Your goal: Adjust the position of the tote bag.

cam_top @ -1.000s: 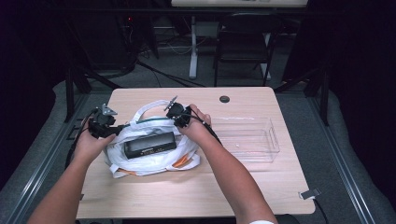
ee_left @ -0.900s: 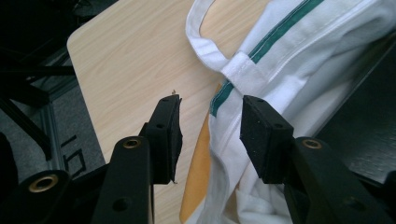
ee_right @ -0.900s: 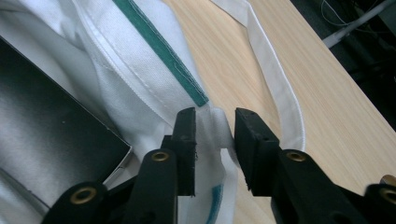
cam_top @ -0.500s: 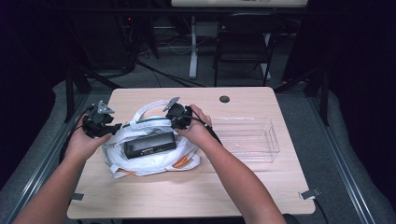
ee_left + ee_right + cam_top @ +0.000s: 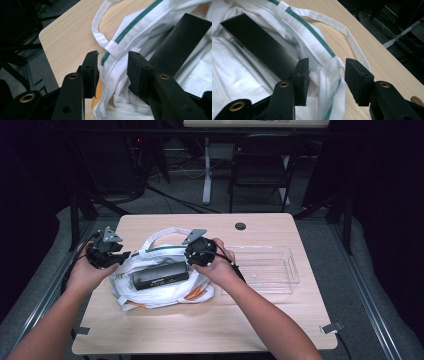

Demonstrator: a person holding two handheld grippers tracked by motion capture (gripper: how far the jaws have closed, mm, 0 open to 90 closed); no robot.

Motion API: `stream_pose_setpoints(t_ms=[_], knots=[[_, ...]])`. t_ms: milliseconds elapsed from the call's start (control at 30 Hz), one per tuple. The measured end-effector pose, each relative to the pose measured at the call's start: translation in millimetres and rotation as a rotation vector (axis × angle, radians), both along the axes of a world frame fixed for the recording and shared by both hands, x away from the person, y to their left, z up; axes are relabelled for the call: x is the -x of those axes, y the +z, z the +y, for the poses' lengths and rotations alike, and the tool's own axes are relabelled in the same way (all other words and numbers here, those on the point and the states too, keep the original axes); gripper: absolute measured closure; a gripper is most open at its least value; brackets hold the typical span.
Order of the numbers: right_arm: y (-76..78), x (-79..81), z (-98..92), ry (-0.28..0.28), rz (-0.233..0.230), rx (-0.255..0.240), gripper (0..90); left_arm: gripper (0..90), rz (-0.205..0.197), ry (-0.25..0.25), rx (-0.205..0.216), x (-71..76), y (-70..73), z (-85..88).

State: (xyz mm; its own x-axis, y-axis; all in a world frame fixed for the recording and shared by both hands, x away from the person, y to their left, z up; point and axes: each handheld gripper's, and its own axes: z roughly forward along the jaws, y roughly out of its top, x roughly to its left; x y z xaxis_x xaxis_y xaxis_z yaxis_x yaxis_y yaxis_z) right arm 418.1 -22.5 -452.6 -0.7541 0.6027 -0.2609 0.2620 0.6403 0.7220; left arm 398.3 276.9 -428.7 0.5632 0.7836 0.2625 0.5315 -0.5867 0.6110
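Wooden table [image 5: 280,320] across the middle of the high view, bare along its lower edge. At centre left, a white bag [image 5: 165,292] with a green-striped rim, mouth open upward, strap looping toward the upper edge. Right of centre, a clear plastic tray [image 5: 287,270], seemingly empty, just beside the bag. Inside the bag, a long black box [image 5: 160,276], long axis running left to right across the frame with a slight tilt. Left gripper [image 5: 112,68] at the bag's left rim, jaws apart, the striped hem and strap root lying between them; whether either pad touches the cloth cannot be told. Right gripper [image 5: 327,76] at the bag's right rim, jaws likewise apart and straddling the hem, no squeeze evident. Probably a matter of pinching both rims to hold the mouth wide: hem already in each gap, box just inward of both, neither hand clearly nearer.
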Motion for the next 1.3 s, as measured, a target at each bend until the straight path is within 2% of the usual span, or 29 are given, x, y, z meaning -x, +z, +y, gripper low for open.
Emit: stream_pose_setpoints(t_ms=[100, 200, 333, 400, 467, 600, 633, 767, 833, 1033, 1067, 1167, 1300], knots=[[1.3, 10.7, -9.9, 0.006, 0.011, -0.018, 57.0, 60.8, 0.001, -0.01, -0.008, 0.5, 1.3, -3.0], [2.0, 19.4, -18.3, 0.006, 0.031, -0.05, 57.5, 60.8, 0.012, -0.029, -0.034, -0.1, 3.1, -6.5], [2.7, 31.0, -26.1, 0.015, 0.03, -0.073, 57.3, 60.6, 0.006, -0.05, -0.051, 0.5, 3.5, -10.8], [2.7, 37.2, -29.4, 0.016, 0.025, -0.077, 57.2, 59.8, 0.011, -0.054, -0.053, 1.3, 3.8, -13.0], [1.6, 41.6, -31.9, 0.028, 0.039, -0.085, 56.5, 59.2, 0.016, -0.062, -0.057, 2.1, 4.1, -15.2], [-4.5, 52.3, -39.9, 0.031, 0.058, -0.119, 55.9, 57.3, 0.026, -0.078, -0.039, 3.1, 3.6, -18.2], [-6.0, 54.4, -41.4, 0.032, 0.056, -0.114, 55.8, 57.0, 0.032, -0.086, -0.053, 3.3, 2.3, -19.9], [-10.5, 60.5, -44.9, 0.018, 0.038, -0.112, 55.8, 55.4, 0.058, -0.093, -0.07, 2.5, -0.1, -21.8], [-11.2, 62.0, -44.4, 0.023, 0.055, -0.094, 56.0, 54.3, 0.054, -0.099, -0.086, 2.1, -1.4, -23.2], [-12.4, 66.9, -44.3, 0.031, 0.068, -0.087, 56.1, 53.7, 0.052, -0.107, -0.089, 2.8, -3.0, -27.9], [-13.1, 67.9, -44.3, 0.028, 0.066, -0.104, 56.1, 53.5, 0.057, -0.111, -0.088, 3.2, -3.2, -28.4], [-9.9, 70.1, -46.6, 0.033, 0.07, -0.108, 54.9, 52.1, 0.063, -0.12, -0.094, 3.9, -3.8, -29.8], [-7.5, 72.1, -47.6, 0.031, 0.077, -0.15, 52.7, 49.8, 0.067, -0.128, -0.096, 4.4, -4.8, -31.2]])
